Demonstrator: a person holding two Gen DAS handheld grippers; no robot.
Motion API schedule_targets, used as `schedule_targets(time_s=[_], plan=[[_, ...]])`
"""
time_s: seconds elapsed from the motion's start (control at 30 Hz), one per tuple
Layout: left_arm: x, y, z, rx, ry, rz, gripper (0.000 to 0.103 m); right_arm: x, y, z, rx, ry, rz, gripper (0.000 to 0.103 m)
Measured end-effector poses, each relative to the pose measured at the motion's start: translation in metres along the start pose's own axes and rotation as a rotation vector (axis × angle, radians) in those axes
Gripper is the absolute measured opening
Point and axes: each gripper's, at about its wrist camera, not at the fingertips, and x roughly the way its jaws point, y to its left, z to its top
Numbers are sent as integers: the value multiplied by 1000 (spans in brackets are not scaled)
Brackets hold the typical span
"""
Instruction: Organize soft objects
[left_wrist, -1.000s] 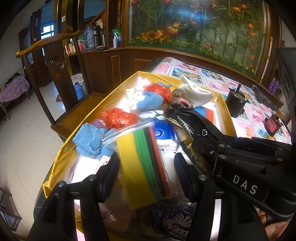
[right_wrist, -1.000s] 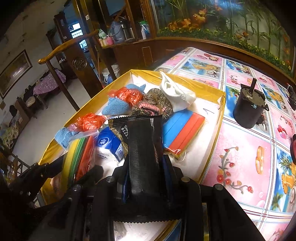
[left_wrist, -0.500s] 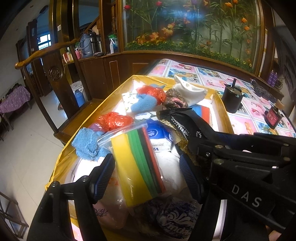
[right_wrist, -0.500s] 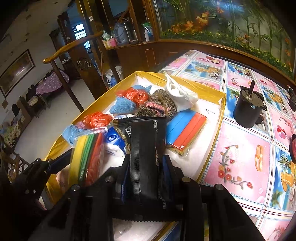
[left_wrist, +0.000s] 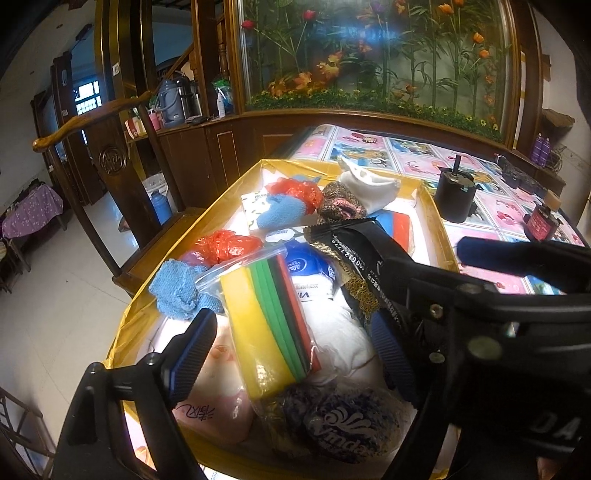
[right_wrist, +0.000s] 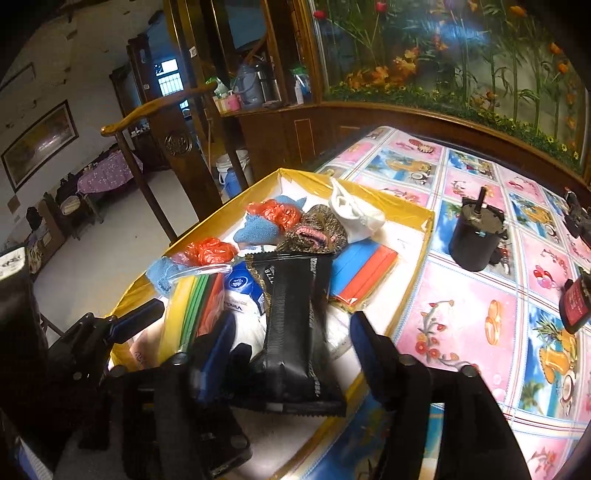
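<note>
A shallow yellow-rimmed tray (left_wrist: 430, 206) sits on the table (right_wrist: 480, 280), which is covered with a pink and blue picture cloth, and it is crowded with soft things. In the left wrist view, a clear zip bag of coloured foam sheets (left_wrist: 266, 317) lies between the spread jaws of the left gripper (left_wrist: 291, 354); its long axis runs away from the camera, leaning a little left at the far end, with the zip end farthest away. The jaws are opening and neither pad presses on the bag. In the right wrist view, a black snack packet (right_wrist: 295, 325) lies between the jaws of the right gripper (right_wrist: 291, 350), its long axis pointing away from the camera toward the middle of the tray, its crimped far end lying just in front of a brown knitted bundle (right_wrist: 314, 232). These jaws are also opening, and both pads stand clear of the packet's sides. Between bag and packet lies a white and blue tissue pack (right_wrist: 243, 295). Farther back are 2 orange plastic bags, blue cloths and a white cloth (right_wrist: 354, 214). A black cylinder (right_wrist: 476, 236) stands on the table beside the tray.
</note>
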Motion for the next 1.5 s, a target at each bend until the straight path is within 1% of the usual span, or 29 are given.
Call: schedule_targets(time_s=[0.07, 0.17, 0.2, 0.23, 0.33, 0.37, 0.4, 0.47, 0.57, 0.63, 0.7, 0.77, 0.83, 0.9, 0.97, 1.03, 1.07, 1.2, 1.33, 1.5], plan=[[-2, -1, -1, 3, -6, 0, 90, -6, -2, -2, 5, -14, -3, 77], [-6, 0, -3, -11, -18, -3, 91, -15, -5, -6, 13, -25, -12, 80], [-7, 0, -3, -20, -21, 3, 91, -19, -6, -8, 15, -33, -17, 84], [-9, 0, -3, -25, -26, 28, 91, -24, -8, -10, 18, -43, -26, 88], [-15, -3, -5, -20, -45, 124, 93, -38, -14, -18, 25, -87, -50, 93], [-16, -4, -6, -4, -48, 133, 93, -43, -16, -21, 28, -100, -58, 93], [-19, -5, -8, 16, -56, 116, 93, -48, -18, -24, 30, -113, -68, 94], [-25, -4, -13, 23, -78, 84, 93, -56, -22, -31, 28, -138, -89, 95], [-34, -2, -19, 10, -88, 68, 94, -65, -26, -45, 19, -169, -120, 95], [-38, -4, -20, 21, -73, 78, 97, -71, -29, -54, 13, -187, -136, 95], [-41, -8, -21, 51, -59, 91, 98, -77, -32, -62, 9, -206, -142, 95], [-46, -11, -23, 76, -69, 86, 98, -82, -32, -68, 4, -225, -140, 95], [-48, -12, -23, 74, -73, 77, 98, -85, -32, -73, 2, -244, -135, 95], [-48, -12, -22, 67, -57, 92, 98, -86, -32, -78, -3, -258, -131, 95], [-48, -13, -20, 76, -63, 119, 98, -84, -31, -83, -10, -256, -131, 95], [-49, -14, -20, 85, -81, 168, 98, -83, -32, -85, -9, -253, -125, 95], [-49, -15, -20, 88, -88, 181, 98, -84, -33, -85, -4, -256, -117, 95], [-48, -15, -19, 96, -91, 188, 98, -83, -36, -86, 9, -253, -99, 95], [-45, -16, -21, 133, -88, 205, 98, -82, -38, -87, 22, -254, -96, 95], [-41, -12, -24, 114, -67, 181, 98, -80, -43, -88, 55, -243, -98, 97]])
